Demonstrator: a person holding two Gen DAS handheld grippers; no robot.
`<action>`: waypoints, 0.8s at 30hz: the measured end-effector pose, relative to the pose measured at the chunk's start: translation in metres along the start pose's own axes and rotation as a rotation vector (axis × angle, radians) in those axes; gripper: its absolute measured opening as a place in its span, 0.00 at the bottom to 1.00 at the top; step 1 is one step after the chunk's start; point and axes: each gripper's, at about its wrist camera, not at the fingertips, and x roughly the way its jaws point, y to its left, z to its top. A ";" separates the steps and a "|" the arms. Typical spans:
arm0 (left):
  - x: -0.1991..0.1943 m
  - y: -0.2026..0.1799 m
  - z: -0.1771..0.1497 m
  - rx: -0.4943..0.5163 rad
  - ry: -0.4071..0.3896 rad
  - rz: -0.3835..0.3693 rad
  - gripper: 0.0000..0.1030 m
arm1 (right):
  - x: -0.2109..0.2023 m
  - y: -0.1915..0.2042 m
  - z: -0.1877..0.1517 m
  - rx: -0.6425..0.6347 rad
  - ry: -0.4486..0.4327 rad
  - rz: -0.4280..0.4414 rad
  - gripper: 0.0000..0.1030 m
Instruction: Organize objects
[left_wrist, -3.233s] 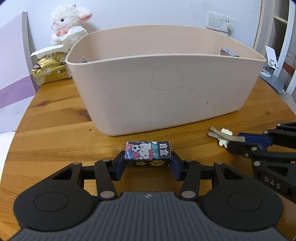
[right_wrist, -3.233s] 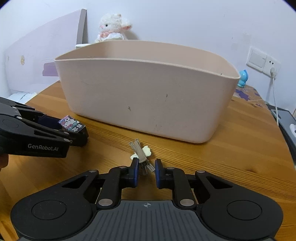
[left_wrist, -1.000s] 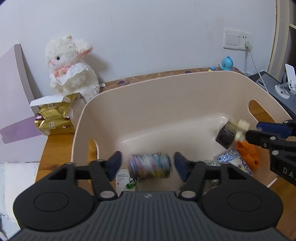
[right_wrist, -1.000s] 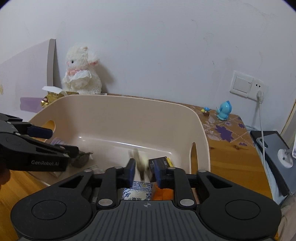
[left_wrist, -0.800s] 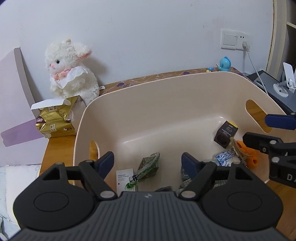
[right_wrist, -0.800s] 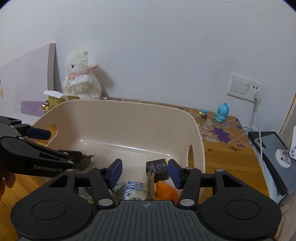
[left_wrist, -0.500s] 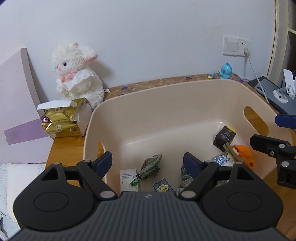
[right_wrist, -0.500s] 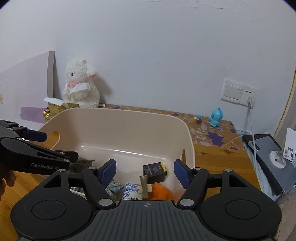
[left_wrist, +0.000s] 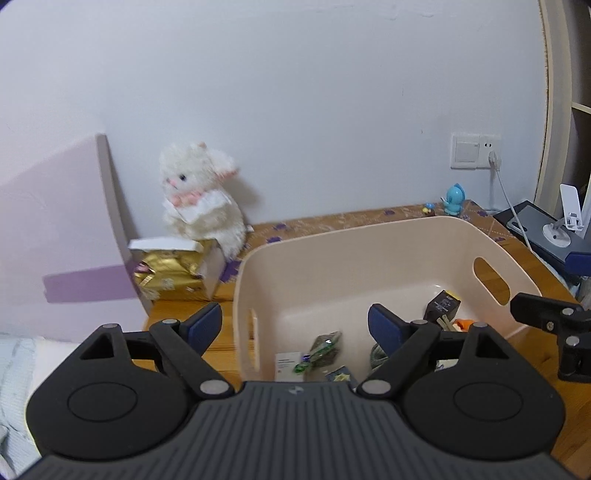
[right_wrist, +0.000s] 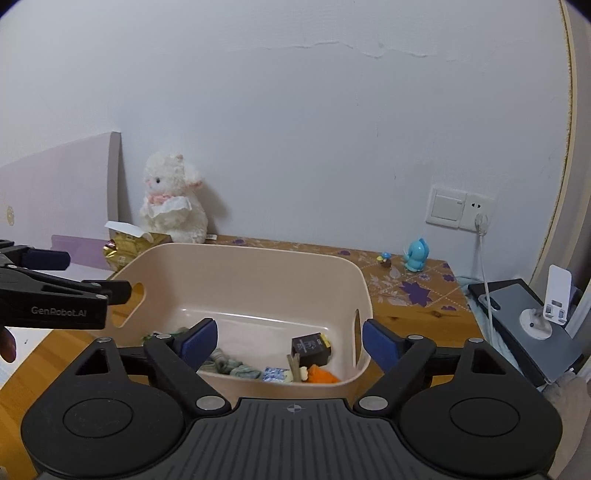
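Beige plastic storage bin (left_wrist: 369, 254) with cut-out handles sits on the brown wooden counter (right_wrist: 417, 314), and small objects lie loose on its floor. Both grippers hang above its near rim, tilted down toward the inside. The left gripper (left_wrist: 295, 323), black with blue-tipped fingers, is spread wide with nothing between its jaws; one finger is over the counter left of the bin and the other over the bin's interior. The right gripper (right_wrist: 290, 341), of the same make, is likewise released and empty, its fingers straddling the bin's right half. Each gripper's tip reaches into the other's view from the side, the two well apart.

Behind the bin, against the pale wall, a white plush lamb (left_wrist: 203, 197) stands beside an opened gold foil package (left_wrist: 171, 273), with a lilac board (left_wrist: 55, 258) leaning at the left. A grey device (right_wrist: 532, 328) with a white stand lies at the right edge. Inside the bin are a small black box (right_wrist: 310, 349), a green wrapped packet (left_wrist: 325, 349), greenish fabric (right_wrist: 232, 367), an orange lump (right_wrist: 321, 374), a blue patterned sachet (right_wrist: 273, 373), a white card (left_wrist: 288, 365) and a tan clip (right_wrist: 295, 367) leaning near the black box. A small blue figurine (right_wrist: 417, 254) stands by the wall socket (right_wrist: 458, 206).
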 end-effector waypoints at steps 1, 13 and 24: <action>-0.007 0.001 -0.001 0.000 -0.008 0.000 0.85 | -0.006 0.001 -0.001 0.003 -0.006 0.000 0.87; -0.084 0.005 -0.024 -0.018 -0.075 -0.008 0.94 | -0.086 0.012 -0.015 0.048 -0.064 0.018 1.00; -0.133 0.003 -0.056 -0.057 -0.041 -0.030 0.94 | -0.135 0.013 -0.042 0.044 -0.045 0.014 1.00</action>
